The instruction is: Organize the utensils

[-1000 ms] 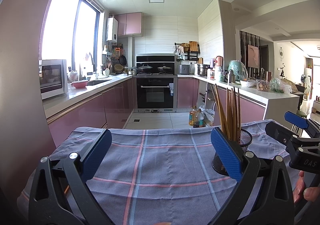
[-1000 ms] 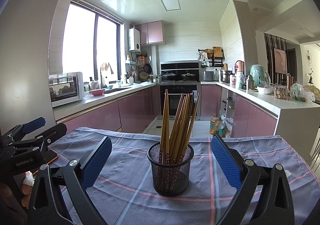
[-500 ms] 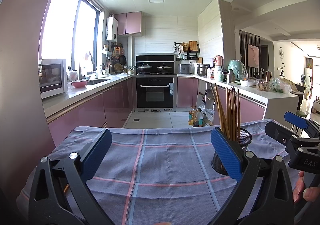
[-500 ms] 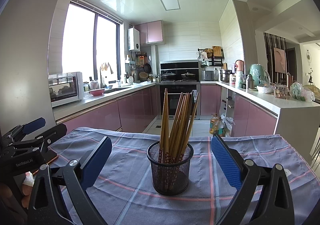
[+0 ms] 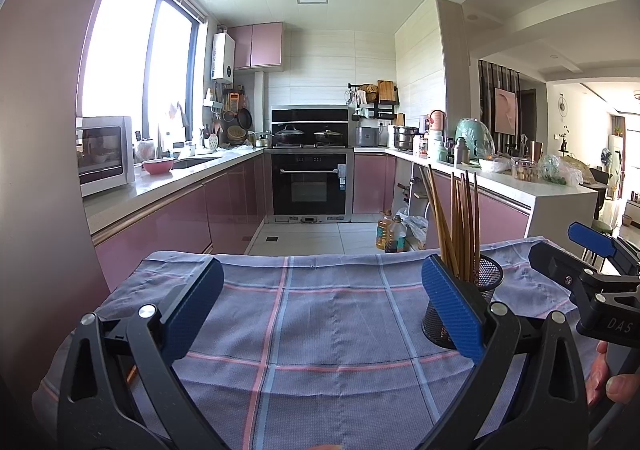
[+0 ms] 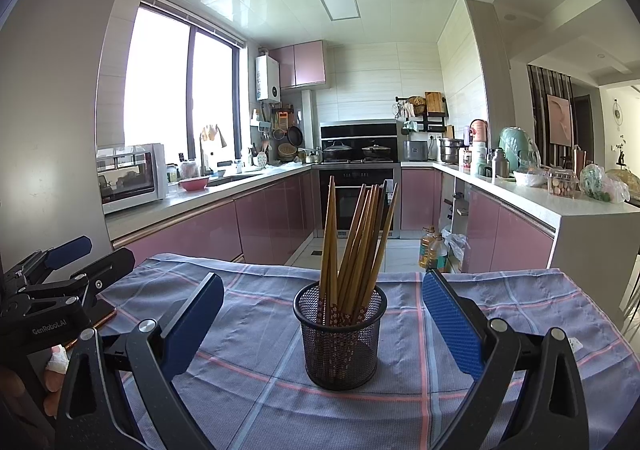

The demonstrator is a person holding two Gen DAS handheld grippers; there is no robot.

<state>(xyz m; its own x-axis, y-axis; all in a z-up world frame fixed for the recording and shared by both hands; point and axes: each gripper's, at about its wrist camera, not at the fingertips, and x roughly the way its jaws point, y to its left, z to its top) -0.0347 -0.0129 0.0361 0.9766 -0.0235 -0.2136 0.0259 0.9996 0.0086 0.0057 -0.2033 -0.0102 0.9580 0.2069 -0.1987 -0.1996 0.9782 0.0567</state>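
Observation:
A black mesh cup stands upright on the checked cloth, holding several wooden chopsticks. In the right wrist view it sits centred between my right gripper's open blue-padded fingers, a little ahead of them. In the left wrist view the cup is partly hidden behind the right finger of my left gripper, which is open and empty over the cloth. Each gripper shows at the edge of the other's view.
The table's far edge drops to the kitchen floor. Oil bottles stand on the floor beyond it. Pink cabinets and counters run along the left and right, with an oven at the back. A thin brown object lies under the left gripper.

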